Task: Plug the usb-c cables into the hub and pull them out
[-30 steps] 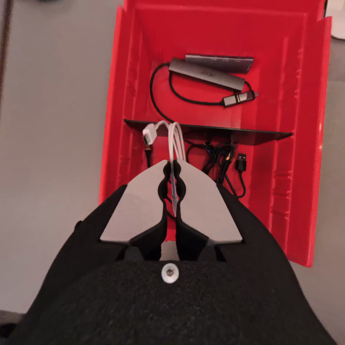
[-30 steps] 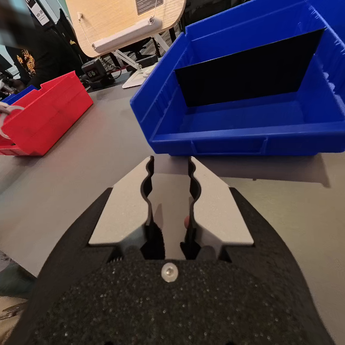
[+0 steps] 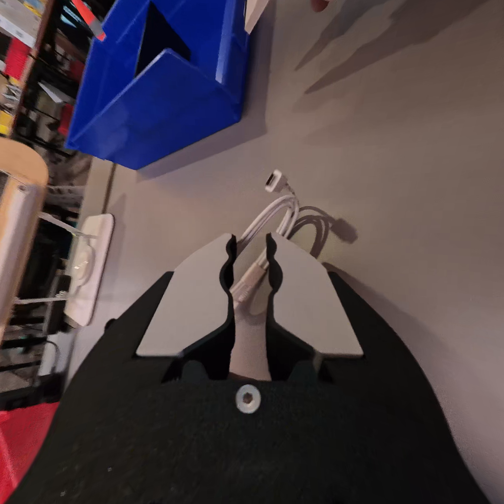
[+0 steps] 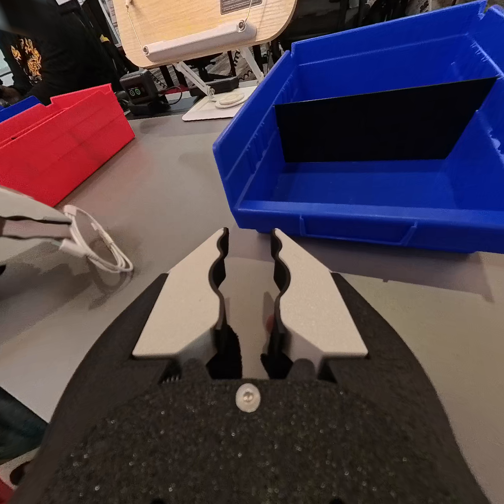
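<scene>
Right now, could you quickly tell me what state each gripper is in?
Left gripper: open, the white cable lying loose on the table between its fingers.
Right gripper: open, holding nothing.

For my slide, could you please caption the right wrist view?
Open right claw faces a blue bin; left claw sets down a white cable.

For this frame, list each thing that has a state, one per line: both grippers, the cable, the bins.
Left gripper: jaws apart, white cable between them.
Right gripper: jaws apart, nothing between them, low over the table.
White cable: coiled, on or just above the table, plug free; whether it is gripped is unclear.
Blue bin: upright, black divider in place, front compartment empty.
Red bin: upright, contents hidden.
</scene>
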The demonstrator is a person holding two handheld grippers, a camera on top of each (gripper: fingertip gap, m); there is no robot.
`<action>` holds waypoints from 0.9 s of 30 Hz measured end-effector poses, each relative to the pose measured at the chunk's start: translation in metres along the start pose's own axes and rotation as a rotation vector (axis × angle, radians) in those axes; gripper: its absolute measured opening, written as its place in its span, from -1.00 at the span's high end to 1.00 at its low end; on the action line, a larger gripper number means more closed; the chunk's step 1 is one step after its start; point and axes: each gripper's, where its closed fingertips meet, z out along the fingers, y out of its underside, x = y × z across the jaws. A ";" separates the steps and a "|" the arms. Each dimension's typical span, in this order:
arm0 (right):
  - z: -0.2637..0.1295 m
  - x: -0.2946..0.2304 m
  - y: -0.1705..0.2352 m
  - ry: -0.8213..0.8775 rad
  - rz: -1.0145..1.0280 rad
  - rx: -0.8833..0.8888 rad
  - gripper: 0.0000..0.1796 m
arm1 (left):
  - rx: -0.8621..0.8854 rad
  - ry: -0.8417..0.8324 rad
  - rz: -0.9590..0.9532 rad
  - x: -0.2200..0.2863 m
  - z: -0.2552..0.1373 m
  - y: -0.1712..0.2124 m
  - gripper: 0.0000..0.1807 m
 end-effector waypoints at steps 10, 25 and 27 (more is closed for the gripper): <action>0.003 -0.005 0.003 -0.014 -0.015 -0.014 0.66 | -0.095 0.092 -0.531 0.021 -0.047 0.054 0.69; 0.015 -0.015 0.003 -0.047 -0.028 -0.026 0.66 | -0.171 0.190 -0.780 0.038 0.002 0.035 0.64; 0.013 -0.016 0.002 -0.047 -0.030 -0.017 0.67 | -0.183 0.182 -0.769 0.033 -0.001 0.034 0.64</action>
